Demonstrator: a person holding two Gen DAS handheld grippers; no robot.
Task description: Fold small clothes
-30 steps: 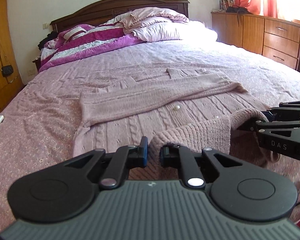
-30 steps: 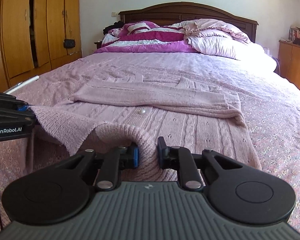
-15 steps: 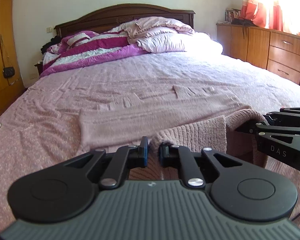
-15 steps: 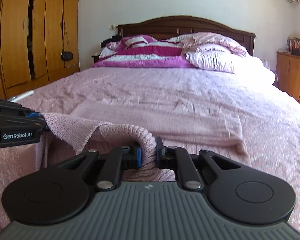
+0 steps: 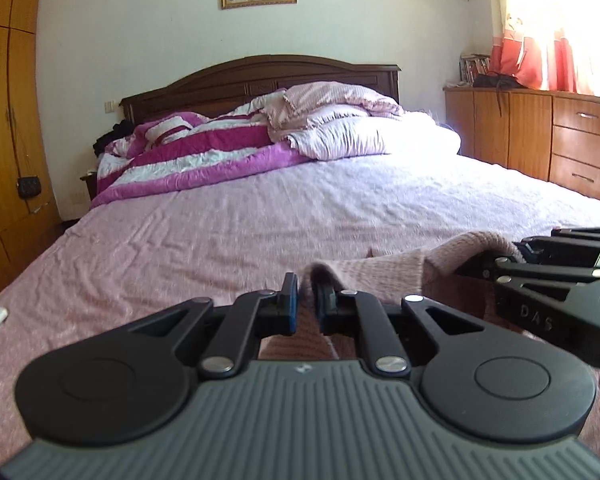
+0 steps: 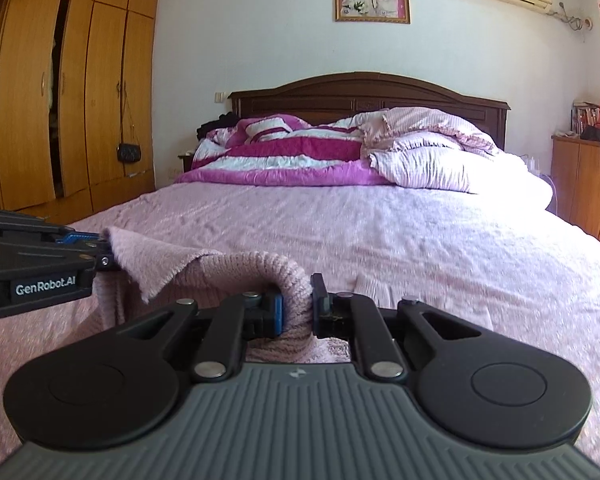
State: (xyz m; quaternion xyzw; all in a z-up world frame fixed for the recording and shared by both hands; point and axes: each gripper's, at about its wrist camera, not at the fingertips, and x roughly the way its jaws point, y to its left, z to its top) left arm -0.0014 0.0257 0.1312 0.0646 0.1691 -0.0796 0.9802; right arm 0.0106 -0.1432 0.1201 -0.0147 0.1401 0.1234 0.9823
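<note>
A pink knitted sweater (image 5: pixel 384 276) hangs by its edge between my two grippers, above the pink bedspread (image 5: pixel 260 220). In the left wrist view my left gripper (image 5: pixel 306 292) is shut on a fold of the knit, and my right gripper (image 5: pixel 516 254) holds the same edge just to the right. From the right wrist, my right gripper (image 6: pixel 298 296) is seen shut on a thick rolled bunch of the sweater (image 6: pixel 160 256). My left gripper (image 6: pixel 104 248) pinches the corner at the left. The rest of the garment drops out of sight below the grippers.
A crumpled magenta-and-white quilt (image 5: pixel 204 156) and pillows (image 6: pixel 440 160) lie at the dark wooden headboard (image 6: pixel 364 92). Wooden drawers (image 5: pixel 572 144) line the right wall under a bright curtained window. A tall wardrobe (image 6: pixel 60 100) stands on the left.
Both grippers have risen and gone forward, carrying the sweater's edge with them. The part of the sweater that lay flat on the bed has dropped out of view.
</note>
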